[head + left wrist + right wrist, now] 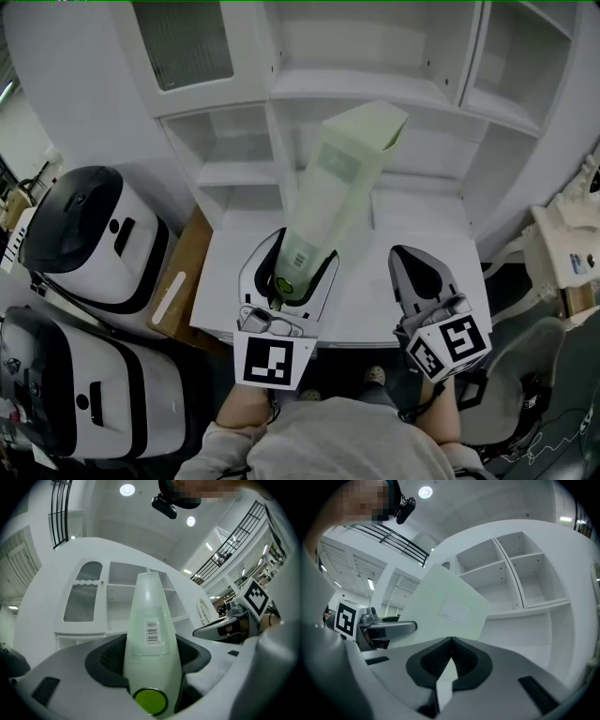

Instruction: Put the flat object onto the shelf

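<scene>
A pale green flat pouch [337,187] with a green cap at its lower end stands tilted in my left gripper [298,251], which is shut on its lower part. Its top reaches up in front of the white shelf unit [356,84]. In the left gripper view the pouch [150,634] fills the gap between the jaws of that gripper [150,651], a barcode facing me, the shelf unit [126,583] behind it. My right gripper [412,255] hovers over the white table [422,216], shut and empty. The right gripper view shows its tips [451,641] meeting, the pouch [445,606] to the left, open shelf compartments [520,573] ahead.
Two white and black machines [84,234] [66,394] stand on the floor at the left, with a cardboard box [183,272] between them and the table. A grey chair [525,394] is at the right. The person's legs are below the table's front edge.
</scene>
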Demonstrator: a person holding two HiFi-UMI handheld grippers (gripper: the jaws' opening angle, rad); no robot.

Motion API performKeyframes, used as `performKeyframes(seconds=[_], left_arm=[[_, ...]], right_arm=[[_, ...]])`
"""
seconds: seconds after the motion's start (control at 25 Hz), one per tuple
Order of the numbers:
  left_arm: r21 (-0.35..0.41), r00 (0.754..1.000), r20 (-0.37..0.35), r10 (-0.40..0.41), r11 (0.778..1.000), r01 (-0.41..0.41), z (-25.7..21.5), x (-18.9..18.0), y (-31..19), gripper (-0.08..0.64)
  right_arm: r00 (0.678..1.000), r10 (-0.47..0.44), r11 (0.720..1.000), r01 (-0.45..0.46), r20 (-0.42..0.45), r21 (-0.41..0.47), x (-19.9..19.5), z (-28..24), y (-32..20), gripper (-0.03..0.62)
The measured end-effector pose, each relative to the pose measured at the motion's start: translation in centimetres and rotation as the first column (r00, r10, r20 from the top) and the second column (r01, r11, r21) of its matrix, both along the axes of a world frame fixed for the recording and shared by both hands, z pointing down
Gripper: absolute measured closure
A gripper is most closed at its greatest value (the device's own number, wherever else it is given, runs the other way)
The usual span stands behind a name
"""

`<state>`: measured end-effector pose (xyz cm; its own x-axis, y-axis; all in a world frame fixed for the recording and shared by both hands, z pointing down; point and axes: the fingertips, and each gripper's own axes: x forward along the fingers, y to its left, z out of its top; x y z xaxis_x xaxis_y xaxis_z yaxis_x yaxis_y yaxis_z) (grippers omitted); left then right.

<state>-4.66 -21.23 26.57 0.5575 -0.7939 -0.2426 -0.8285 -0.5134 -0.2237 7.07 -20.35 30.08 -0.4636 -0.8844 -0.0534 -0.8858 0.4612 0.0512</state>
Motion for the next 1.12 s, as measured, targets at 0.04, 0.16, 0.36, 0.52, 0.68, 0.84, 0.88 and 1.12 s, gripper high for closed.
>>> performKeyframes(seconds=[0.04, 0.16, 0.36, 0.52, 0.68, 0.84, 0.88, 1.12], left_arm=[[0.018, 1.0, 0.028, -0.011, 1.0, 0.01, -0.3, 0.5, -0.2, 0.262], [0.079, 0.985, 0.167, -0.049, 0.996, 0.036, -0.9, 2.4, -0.7, 0.262], [0.169, 0.93, 0.342, -0.139, 0.982, 0.084, -2.0, 5.1, -1.2, 0.264], [0.267, 0.864, 0.45, -0.226, 0.957, 0.111, -2.8, 6.9, -1.5, 0.264], [0.353, 0.784, 0.54, -0.305, 0.928, 0.118, -3.7, 8.3, -1.9, 0.264], [0.459, 0.672, 0.627, -0.395, 0.884, 0.091, -4.4, 10.0, -2.0, 0.264], [0.483, 0.642, 0.644, -0.415, 0.872, 0.079, -4.6, 10.5, -2.0, 0.264], [0.575, 0.51, 0.702, -0.497, 0.818, 0.005, -5.7, 12.7, -2.5, 0.264]], right_arm=[[1.0, -0.012, 1.0, 0.012, 0.0, 0.002, 0.6, -0.1, -0.4, 0.583], [0.999, -0.047, 0.999, 0.047, 0.011, 0.012, 2.2, -0.6, -1.8, 0.583], [0.994, -0.105, 0.994, 0.104, 0.024, 0.028, 4.2, -1.1, -3.5, 0.583], [0.989, -0.145, 0.989, 0.144, 0.023, 0.035, 5.6, -1.3, -4.4, 0.583], [0.985, -0.173, 0.984, 0.172, 0.026, 0.046, 7.1, -1.5, -5.1, 0.583], [0.98, -0.2, 0.979, 0.198, 0.024, 0.052, 8.3, -1.6, -5.4, 0.584], [0.979, -0.205, 0.978, 0.203, 0.024, 0.054, 8.6, -1.6, -5.5, 0.583], [0.973, -0.228, 0.972, 0.226, 0.029, 0.063, 10.1, -2.0, -5.9, 0.583]])
